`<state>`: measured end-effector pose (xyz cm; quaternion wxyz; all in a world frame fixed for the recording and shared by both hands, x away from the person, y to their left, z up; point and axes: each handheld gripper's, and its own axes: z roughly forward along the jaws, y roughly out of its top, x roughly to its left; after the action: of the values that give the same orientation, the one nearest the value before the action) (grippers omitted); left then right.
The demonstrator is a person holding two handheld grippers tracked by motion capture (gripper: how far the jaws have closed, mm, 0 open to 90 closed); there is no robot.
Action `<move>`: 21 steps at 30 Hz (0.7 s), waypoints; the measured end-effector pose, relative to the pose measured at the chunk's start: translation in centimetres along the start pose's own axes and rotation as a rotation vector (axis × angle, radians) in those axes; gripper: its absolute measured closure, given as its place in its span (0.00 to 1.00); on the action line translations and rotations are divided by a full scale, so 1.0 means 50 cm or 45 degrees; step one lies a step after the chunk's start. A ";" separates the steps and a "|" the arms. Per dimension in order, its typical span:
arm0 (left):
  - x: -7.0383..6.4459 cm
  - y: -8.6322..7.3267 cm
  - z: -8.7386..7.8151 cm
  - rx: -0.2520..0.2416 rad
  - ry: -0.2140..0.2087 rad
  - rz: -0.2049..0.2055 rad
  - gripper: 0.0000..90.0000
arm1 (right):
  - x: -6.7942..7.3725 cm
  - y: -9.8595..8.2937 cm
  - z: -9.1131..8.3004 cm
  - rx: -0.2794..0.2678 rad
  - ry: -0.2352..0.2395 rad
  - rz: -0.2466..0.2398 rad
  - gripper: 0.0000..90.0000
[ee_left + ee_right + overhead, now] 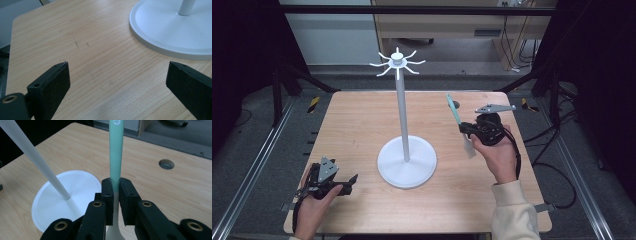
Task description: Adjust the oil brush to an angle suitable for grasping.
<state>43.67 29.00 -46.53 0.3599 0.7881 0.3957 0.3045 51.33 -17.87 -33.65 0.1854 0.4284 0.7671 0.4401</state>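
**Spatula lifted and held beside the hook stand, ready to be hung**

In the high view the right gripper sits at centre right of the frame, raised off the wooden table. Its jaws are closed tight on a spatula with a mint-green handle and a pale blade. The handle points toward the upper part of the frame, and the blade hangs below the jaws toward the person's side. In the right gripper view the spatula rises straight up the middle of the frame, pinched where the green fades to white, with the right gripper clamped on either side of it.

The white stand occupies the centre of the high view. Its round base rests on the table, and its thin pole rises to a crown of curved hooks in the upper middle. The spatula is to the right of the pole, well apart from it and lower in the frame than the hooks.

The left gripper rests low at the lower left. Its jaws stand wide apart and hold nothing, and in the left gripper view bare table lies between them.

The step in hand looks like carrying the spatula to the stand. The next move likely calls for raising the handle end up to a hook and catching it there. Whether the handle tip has a hanging hole cannot be told, so fine aim would be needed.
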 end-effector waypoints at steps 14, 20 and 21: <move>0.001 0.000 0.001 -0.006 -0.001 -0.007 0.05 | 0.033 0.021 -0.033 -0.124 0.002 -0.063 0.92; 0.000 0.000 0.001 -0.003 -0.002 -0.003 0.05 | 0.046 0.029 -0.048 -0.172 -0.006 -0.089 0.92; -0.001 0.000 0.001 -0.003 -0.003 -0.002 0.05 | 0.049 0.030 -0.051 -0.179 -0.008 -0.091 0.92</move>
<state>43.71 28.94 -46.55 0.3615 0.7877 0.3956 0.3039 49.02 -16.83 -30.77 0.2331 0.3880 0.7485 0.4846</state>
